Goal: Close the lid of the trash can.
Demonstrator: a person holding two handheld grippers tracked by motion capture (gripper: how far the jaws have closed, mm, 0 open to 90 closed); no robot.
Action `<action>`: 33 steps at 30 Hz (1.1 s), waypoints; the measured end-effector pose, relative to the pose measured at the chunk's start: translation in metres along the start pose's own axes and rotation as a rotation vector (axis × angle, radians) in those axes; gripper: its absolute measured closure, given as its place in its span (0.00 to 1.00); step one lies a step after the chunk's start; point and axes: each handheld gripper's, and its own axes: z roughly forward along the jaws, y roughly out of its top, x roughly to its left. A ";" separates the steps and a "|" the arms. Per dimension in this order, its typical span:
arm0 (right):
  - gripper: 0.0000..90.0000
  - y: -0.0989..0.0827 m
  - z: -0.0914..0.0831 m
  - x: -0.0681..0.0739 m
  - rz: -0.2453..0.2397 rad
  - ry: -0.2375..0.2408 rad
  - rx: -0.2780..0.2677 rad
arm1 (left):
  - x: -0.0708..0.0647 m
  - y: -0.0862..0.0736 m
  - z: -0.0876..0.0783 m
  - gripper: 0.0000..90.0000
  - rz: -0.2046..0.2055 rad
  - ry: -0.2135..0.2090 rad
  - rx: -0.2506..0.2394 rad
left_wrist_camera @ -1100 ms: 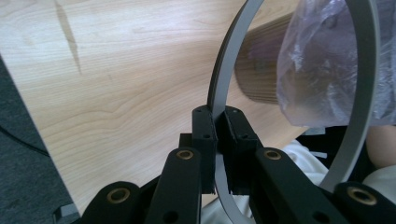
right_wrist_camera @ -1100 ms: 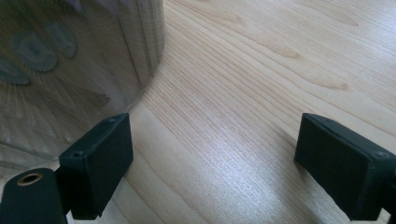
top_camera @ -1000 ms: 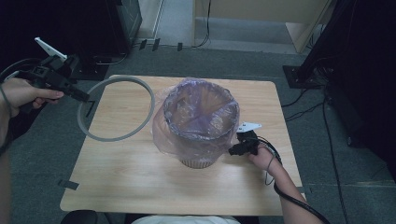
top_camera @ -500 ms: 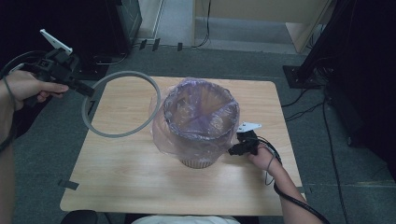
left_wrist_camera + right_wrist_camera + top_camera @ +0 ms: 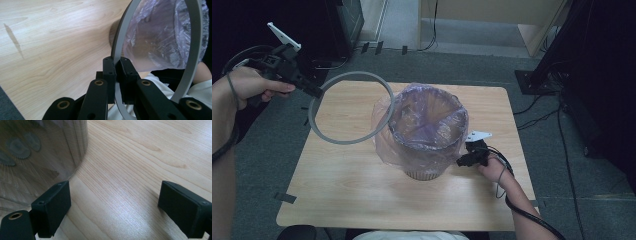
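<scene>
From above, the left tongs (image 5: 314,91) hold a grey ring (image 5: 351,107) lifted over the table (image 5: 337,185), beside the bag-lined bin (image 5: 428,131). The left gripper view shows them clamped on the ring (image 5: 117,47). The right gripper view shows the right tongs (image 5: 113,211) spread apart beside the bin (image 5: 37,155).

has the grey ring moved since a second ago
Yes. The grey ring, clamped in the left tool, has shifted right, toward the bag-lined bin; its far edge now overlaps the bag, where earlier a gap of the table showed between them.
</scene>
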 end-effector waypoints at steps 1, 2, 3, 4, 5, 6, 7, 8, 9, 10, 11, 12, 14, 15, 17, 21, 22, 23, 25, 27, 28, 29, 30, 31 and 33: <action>0.12 0.000 0.000 0.000 0.000 0.000 0.000 | -0.001 0.001 0.000 0.94 0.001 -0.001 0.000; 0.12 0.000 0.000 0.000 0.000 0.000 0.000 | -0.004 0.003 0.001 0.94 0.007 0.003 0.000; 0.12 0.000 0.000 0.000 0.000 0.000 0.000 | -0.006 0.004 0.001 0.94 0.009 -0.001 0.003; 0.12 0.000 0.000 0.000 0.000 0.000 0.000 | -0.007 0.006 0.002 0.94 0.016 0.001 0.006; 0.12 0.000 0.000 0.000 0.000 0.000 0.000 | -0.009 0.007 0.002 0.94 0.013 0.000 0.004; 0.12 0.000 0.000 0.000 0.000 0.000 0.000 | -0.011 0.009 0.003 0.94 0.019 0.000 0.010; 0.12 0.000 0.000 0.000 0.000 0.000 0.000 | -0.013 0.010 0.004 0.94 0.019 0.003 0.009; 0.12 0.000 0.000 0.000 0.000 0.000 0.000 | -0.014 0.012 0.005 0.94 0.021 0.001 0.012; 0.12 0.000 0.000 0.000 0.000 0.000 0.000 | -0.016 0.014 0.005 0.94 0.026 0.005 0.016; 0.12 0.000 0.000 0.000 0.000 0.000 0.000 | -0.018 0.015 0.006 0.94 0.028 0.007 0.017; 0.12 0.000 0.000 0.000 0.000 0.000 0.000 | -0.020 0.017 0.007 0.94 0.030 0.008 0.020; 0.12 0.000 0.000 0.000 0.000 0.000 0.000 | -0.022 0.018 0.008 0.94 0.031 0.009 0.018; 0.12 0.000 0.000 0.000 0.000 0.000 0.000 | -0.024 0.021 0.010 0.94 0.035 0.007 0.025; 0.12 0.000 0.000 0.000 0.000 0.000 0.000 | -0.026 0.022 0.012 0.94 0.038 0.007 0.027; 0.12 0.000 0.000 0.000 0.000 0.000 0.000 | -0.027 0.024 0.014 0.94 0.040 0.011 0.029; 0.12 0.000 0.000 0.000 -0.003 0.000 -0.001 | -0.033 0.029 0.019 0.94 0.047 0.009 0.035; 0.12 0.000 0.000 0.000 -0.003 0.000 -0.001 | -0.034 0.031 0.021 0.94 0.051 0.010 0.038; 0.12 0.000 0.000 0.000 -0.002 0.000 -0.001 | -0.034 0.031 0.021 0.94 0.051 0.010 0.038; 0.12 0.000 0.000 0.000 -0.002 0.000 -0.001 | -0.037 0.033 0.024 0.94 0.056 0.007 0.046; 0.12 0.000 0.000 0.000 -0.002 0.001 -0.001 | -0.041 0.037 0.028 0.94 0.065 0.011 0.052; 0.12 0.000 0.000 0.000 -0.002 0.001 -0.001 | -0.042 0.038 0.030 0.94 0.067 0.011 0.053; 0.12 0.000 0.000 0.000 -0.002 0.000 -0.001 | -0.042 0.038 0.030 0.94 0.067 0.011 0.053; 0.12 0.000 0.000 0.000 -0.002 0.000 -0.001 | -0.044 0.040 0.032 0.94 0.071 0.009 0.055; 0.12 0.000 0.000 0.000 -0.002 0.000 -0.001 | -0.045 0.040 0.033 0.94 0.073 0.007 0.058; 0.12 0.000 0.000 0.000 -0.002 0.000 -0.001 | -0.046 0.042 0.035 0.94 0.076 0.009 0.060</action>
